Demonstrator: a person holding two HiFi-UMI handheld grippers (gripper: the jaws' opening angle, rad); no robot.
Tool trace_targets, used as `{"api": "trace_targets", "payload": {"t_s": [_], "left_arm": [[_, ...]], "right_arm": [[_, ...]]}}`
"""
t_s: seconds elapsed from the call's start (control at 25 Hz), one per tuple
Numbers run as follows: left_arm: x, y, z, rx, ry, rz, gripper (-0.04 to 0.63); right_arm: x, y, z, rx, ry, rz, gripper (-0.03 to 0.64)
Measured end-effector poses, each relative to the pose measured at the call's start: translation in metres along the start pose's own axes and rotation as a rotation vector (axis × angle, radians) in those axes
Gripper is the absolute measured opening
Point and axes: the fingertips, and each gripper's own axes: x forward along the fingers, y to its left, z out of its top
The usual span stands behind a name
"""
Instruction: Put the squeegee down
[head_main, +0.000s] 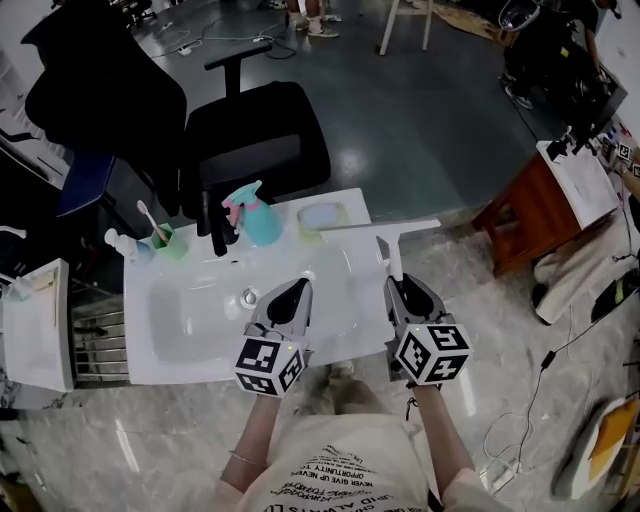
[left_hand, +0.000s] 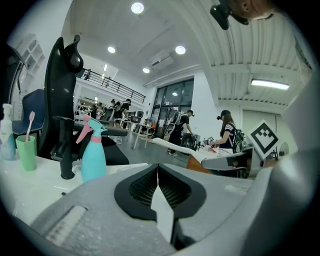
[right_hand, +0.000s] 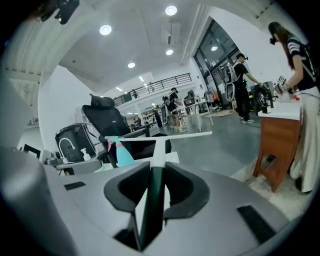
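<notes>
Two hand-held grippers are over the white bench (head_main: 200, 372). The right hand-held gripper (head_main: 398, 283) pinches the handle of the one squeegee (head_main: 381, 228). Its long blade lies crosswise just ahead of the jaws, above the bench's far right corner. The left hand-held gripper (head_main: 297, 286) has its jaws pressed together on nothing. Ahead of it and to its left stand one teal spray bottle (head_main: 261, 216), one black faucet (head_main: 214, 224) and one green cup (head_main: 166, 241) holding one toothbrush (head_main: 148, 216).
</notes>
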Motion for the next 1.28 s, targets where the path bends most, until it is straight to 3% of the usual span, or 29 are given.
{"api": "trace_targets", "payload": {"t_s": [0.6, 1.28], "left_arm": [[0.041, 0.023, -0.052, -0.109, 0.097, 0.114, 0.023], [0.056, 0.027, -0.094, -0.162, 0.197, 0.116, 0.023]], "right_arm": [[0.063, -0.021, -0.044, -0.048, 0.181, 0.075, 0.095], [0.087, -0.026, -0.074, -0.098, 0.302, 0.04, 0.095]]}}
